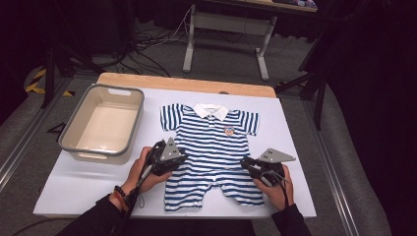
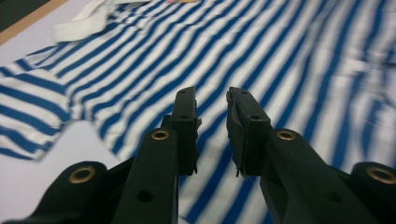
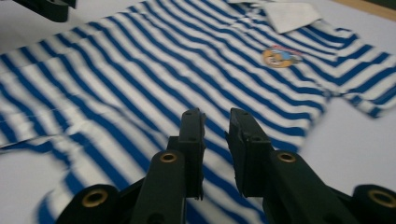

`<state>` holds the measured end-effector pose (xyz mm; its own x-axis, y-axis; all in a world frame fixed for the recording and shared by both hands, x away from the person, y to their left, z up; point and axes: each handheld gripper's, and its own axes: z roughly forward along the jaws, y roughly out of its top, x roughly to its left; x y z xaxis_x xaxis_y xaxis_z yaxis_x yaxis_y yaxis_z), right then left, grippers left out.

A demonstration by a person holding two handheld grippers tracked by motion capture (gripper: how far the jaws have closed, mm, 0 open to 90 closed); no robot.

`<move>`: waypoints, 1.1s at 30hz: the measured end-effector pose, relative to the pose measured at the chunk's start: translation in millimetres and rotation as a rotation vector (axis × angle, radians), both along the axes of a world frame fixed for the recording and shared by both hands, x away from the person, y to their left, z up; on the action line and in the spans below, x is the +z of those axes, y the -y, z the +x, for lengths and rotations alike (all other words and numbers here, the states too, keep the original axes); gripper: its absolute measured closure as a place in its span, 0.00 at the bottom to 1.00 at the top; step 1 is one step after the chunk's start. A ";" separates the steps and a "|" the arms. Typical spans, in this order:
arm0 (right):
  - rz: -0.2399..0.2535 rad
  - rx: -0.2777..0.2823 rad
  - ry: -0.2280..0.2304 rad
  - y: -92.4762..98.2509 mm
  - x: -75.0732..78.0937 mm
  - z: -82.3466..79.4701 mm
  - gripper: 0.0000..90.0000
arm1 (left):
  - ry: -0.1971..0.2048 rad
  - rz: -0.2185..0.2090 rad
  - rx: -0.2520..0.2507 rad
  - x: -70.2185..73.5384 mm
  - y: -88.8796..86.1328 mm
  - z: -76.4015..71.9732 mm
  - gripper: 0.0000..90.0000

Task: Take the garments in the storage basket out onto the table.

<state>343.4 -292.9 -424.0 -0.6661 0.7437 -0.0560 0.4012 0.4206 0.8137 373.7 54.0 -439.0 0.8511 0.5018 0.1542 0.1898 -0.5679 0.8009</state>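
Blue-and-white striped romper (image 1: 211, 147) with white collar (image 1: 210, 110); grey tub (image 1: 83, 147).

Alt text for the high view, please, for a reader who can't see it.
A blue-and-white striped baby romper lies flat on a white table, collar away from the person. The left gripper and right gripper sit at its two sides near the waist, jaws slightly apart. An empty grey tub stands to the left.

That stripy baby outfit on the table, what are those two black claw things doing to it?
A person holds a gripper in each hand over a blue-and-white striped romper that lies flat on the white table. The left gripper is at its left side near the waist, the right gripper at its right side. Both have their jaws slightly apart with nothing pinched between them. A grey bin sits to the left, empty.
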 end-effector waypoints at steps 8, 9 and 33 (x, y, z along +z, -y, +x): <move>-0.004 0.145 -0.014 -24.6 3.9 -35.5 0.86 | 0.021 -0.032 -0.145 2.4 -5.4 -44.9 0.79; 0.008 0.160 -0.022 -27.4 3.7 -39.2 0.86 | 0.014 -0.036 -0.158 1.9 -5.6 -50.1 0.79; -0.028 0.165 -0.060 -39.4 -7.4 -54.3 0.92 | -0.110 0.084 -0.255 -26.4 -4.5 -70.6 0.90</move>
<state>289.1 -253.6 -431.4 -0.7817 0.6228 -0.0320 0.3723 0.5072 0.7772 303.1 58.5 -465.5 0.9620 0.2588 0.0865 0.1151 -0.6723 0.7313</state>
